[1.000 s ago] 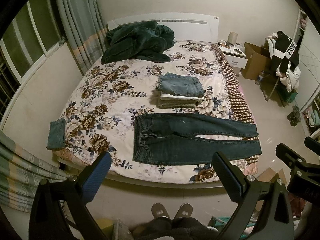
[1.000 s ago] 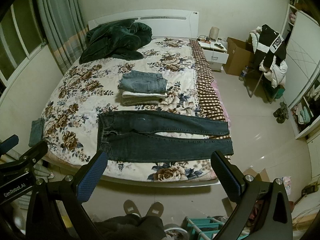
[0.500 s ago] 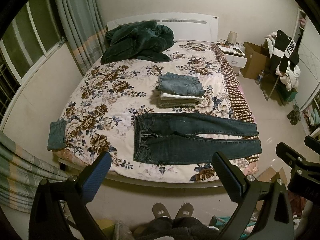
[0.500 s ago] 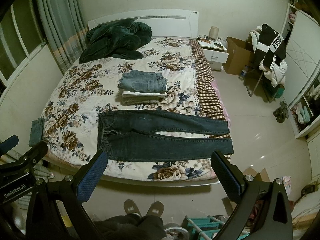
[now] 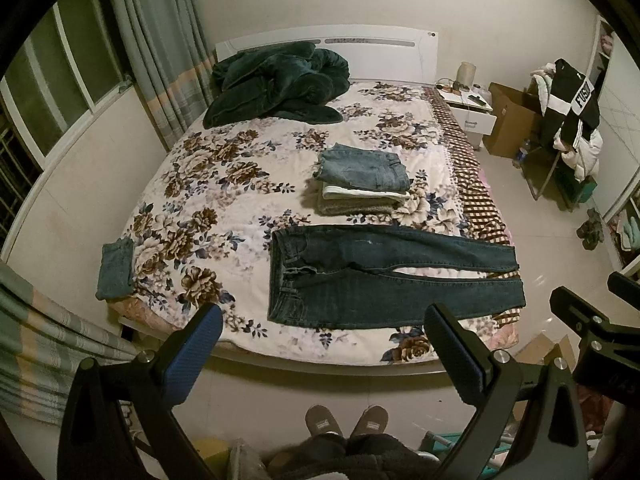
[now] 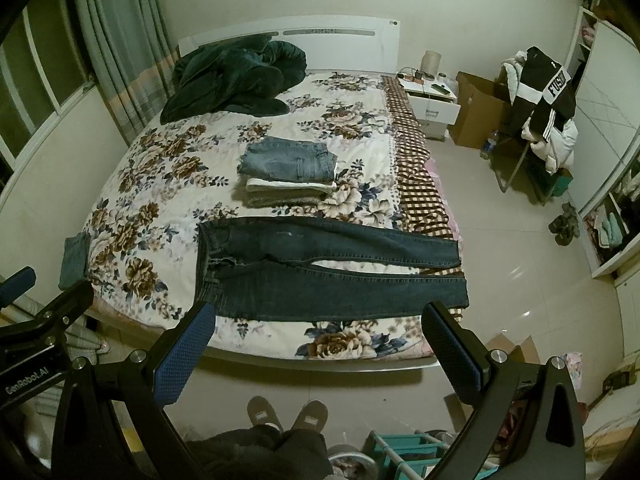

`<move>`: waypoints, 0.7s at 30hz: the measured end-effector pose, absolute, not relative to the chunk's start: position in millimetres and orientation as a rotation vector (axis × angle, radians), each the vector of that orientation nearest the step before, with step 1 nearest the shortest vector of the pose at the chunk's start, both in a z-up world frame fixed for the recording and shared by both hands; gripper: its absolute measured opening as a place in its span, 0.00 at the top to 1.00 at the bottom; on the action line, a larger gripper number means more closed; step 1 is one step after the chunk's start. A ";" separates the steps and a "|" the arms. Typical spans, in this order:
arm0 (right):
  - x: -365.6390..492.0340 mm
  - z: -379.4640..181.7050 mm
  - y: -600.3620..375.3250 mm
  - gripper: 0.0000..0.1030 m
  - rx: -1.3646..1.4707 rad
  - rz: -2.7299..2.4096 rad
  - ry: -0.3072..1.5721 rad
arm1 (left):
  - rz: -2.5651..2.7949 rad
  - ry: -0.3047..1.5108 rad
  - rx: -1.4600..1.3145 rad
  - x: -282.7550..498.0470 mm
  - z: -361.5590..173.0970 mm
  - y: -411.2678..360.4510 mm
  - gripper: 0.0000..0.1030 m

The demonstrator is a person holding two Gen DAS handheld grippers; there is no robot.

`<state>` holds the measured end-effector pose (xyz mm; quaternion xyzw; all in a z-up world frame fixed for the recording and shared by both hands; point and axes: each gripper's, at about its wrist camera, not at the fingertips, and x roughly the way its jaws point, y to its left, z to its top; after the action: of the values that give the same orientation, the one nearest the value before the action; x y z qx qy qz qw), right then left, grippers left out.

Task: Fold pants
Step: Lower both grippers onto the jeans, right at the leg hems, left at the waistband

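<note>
Dark blue jeans (image 5: 372, 276) lie flat across the foot of the floral bed (image 5: 224, 184), waistband to the left, legs stretching right past the mattress edge; they also show in the right wrist view (image 6: 320, 272). My left gripper (image 5: 320, 320) is open and empty, held well back from the bed above the floor. My right gripper (image 6: 318, 316) is open and empty too, beside the left one. Neither touches the jeans.
A stack of folded pants (image 5: 362, 180) sits mid-bed behind the jeans. A dark green blanket (image 5: 276, 84) is heaped at the headboard. Another folded denim piece (image 5: 116, 268) hangs at the bed's left edge. A nightstand (image 6: 434, 100), cardboard box (image 6: 476, 112) and clothes-laden chair (image 6: 540, 100) stand right.
</note>
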<state>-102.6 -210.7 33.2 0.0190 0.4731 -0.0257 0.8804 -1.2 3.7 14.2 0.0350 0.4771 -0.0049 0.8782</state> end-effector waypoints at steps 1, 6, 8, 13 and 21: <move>-102.6 33.2 -210.0 0.00 0.041 -0.054 0.987 | -0.010 0.997 0.072 -0.7 14.6 3.5 0.00; -111.5 4.4 -220.9 0.00 0.079 -0.076 0.987 | 0.055 0.945 0.071 13.9 9.4 6.2 0.00; -103.3 -13.0 -234.7 0.00 0.120 -0.089 0.996 | 0.108 0.908 0.052 33.7 -0.2 9.9 0.00; -49.5 -69.6 -289.4 0.00 0.254 -0.148 1.057 | 0.242 0.929 0.028 87.1 -40.3 12.0 0.00; 37.6 -164.3 -365.7 0.00 0.437 -0.270 1.173 | 0.338 1.137 0.034 181.0 -144.4 12.4 0.00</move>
<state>37.6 -365.7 -164.3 0.2039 0.5471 -0.1258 0.8021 181.0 12.4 -144.4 0.0161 0.5358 0.1591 0.8291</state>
